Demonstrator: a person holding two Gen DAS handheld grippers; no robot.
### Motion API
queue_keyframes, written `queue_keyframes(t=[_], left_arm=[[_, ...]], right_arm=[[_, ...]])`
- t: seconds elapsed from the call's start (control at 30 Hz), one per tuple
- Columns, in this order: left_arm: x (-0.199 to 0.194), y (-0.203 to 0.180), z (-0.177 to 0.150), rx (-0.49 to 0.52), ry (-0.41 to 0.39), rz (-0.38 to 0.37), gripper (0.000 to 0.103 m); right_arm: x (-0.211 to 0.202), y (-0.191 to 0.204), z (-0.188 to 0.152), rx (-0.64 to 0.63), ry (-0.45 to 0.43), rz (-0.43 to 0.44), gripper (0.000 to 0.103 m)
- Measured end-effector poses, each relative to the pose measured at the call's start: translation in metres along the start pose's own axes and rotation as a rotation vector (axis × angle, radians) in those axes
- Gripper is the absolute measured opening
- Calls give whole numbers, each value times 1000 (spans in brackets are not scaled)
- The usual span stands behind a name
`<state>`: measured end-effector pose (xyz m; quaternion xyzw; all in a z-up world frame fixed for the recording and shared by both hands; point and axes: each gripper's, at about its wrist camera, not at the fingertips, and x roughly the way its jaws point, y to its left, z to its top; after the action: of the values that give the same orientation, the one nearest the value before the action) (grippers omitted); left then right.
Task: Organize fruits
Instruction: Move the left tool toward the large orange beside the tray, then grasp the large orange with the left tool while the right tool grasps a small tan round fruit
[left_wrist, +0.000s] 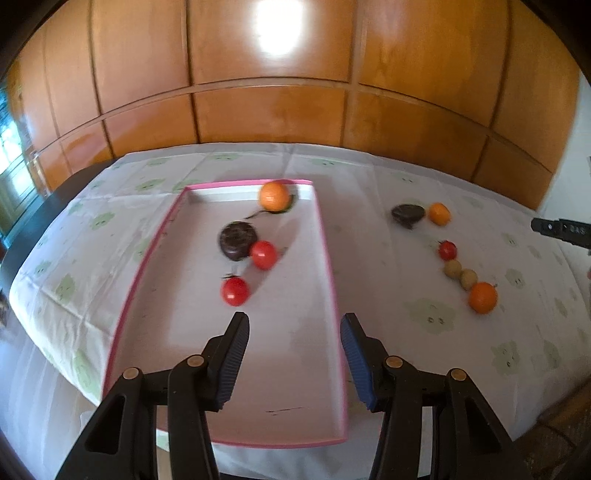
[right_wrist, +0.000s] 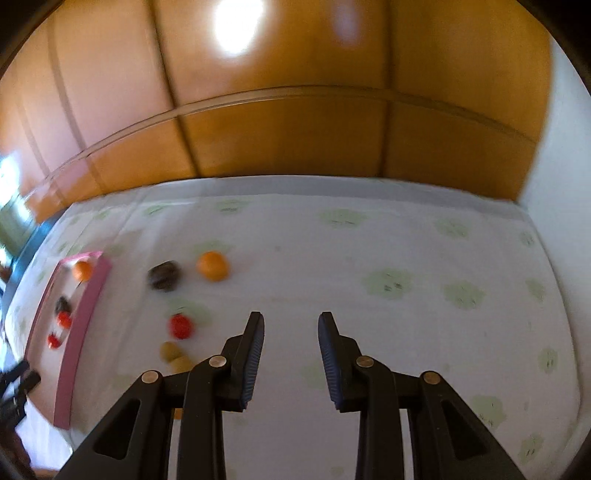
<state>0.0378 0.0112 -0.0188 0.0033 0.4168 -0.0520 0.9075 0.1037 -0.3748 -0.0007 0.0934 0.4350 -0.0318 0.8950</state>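
Pink tray (left_wrist: 325, 236) runs lengthwise away from the open left tongs (left_wrist: 295, 325).

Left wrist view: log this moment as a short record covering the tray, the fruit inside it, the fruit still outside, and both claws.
tray: pink-rimmed tray on the tablecloth
in tray: far orange, wrinkled dark fruit, two red fruits
outside, right of tray: loose dark fruit, small orange, loose red fruit, two tan fruits, near orange
left claw: open, empty, over the tray's near end
right claw: open, empty, over bare cloth
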Motion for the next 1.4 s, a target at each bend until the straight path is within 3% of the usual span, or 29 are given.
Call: queue_keyframes(t=[0.23, 0.53, 0.67, 0.9, 1.13, 1.17, 1.23, 1.4], left_arm=[[16, -44, 6, 90, 52, -96, 52], [41, -116, 16, 199, 124, -268, 52], [49, -142, 21, 210, 148, -324, 60], [66, -178, 26, 232, 181, -354, 60], [91, -198, 28, 235, 210, -334, 58], [96, -201, 27, 236, 216, -328, 55], [105, -203, 25, 237, 236, -321, 41], [92, -190, 17, 236, 197, -341, 40]], right_arm=[[0, -26, 3, 145, 2, 2, 30], [3, -14, 0, 116, 16, 24, 30], [4, -11, -1, 104, 20, 25, 30], [6, -10, 1, 103, 28, 37, 30], [8, -6, 1, 88, 31, 42, 30], [8, -6, 1, 85, 32, 41, 30], [10, -5, 1, 78, 38, 37, 30], [13, -3, 1, 63, 50, 26, 30]])
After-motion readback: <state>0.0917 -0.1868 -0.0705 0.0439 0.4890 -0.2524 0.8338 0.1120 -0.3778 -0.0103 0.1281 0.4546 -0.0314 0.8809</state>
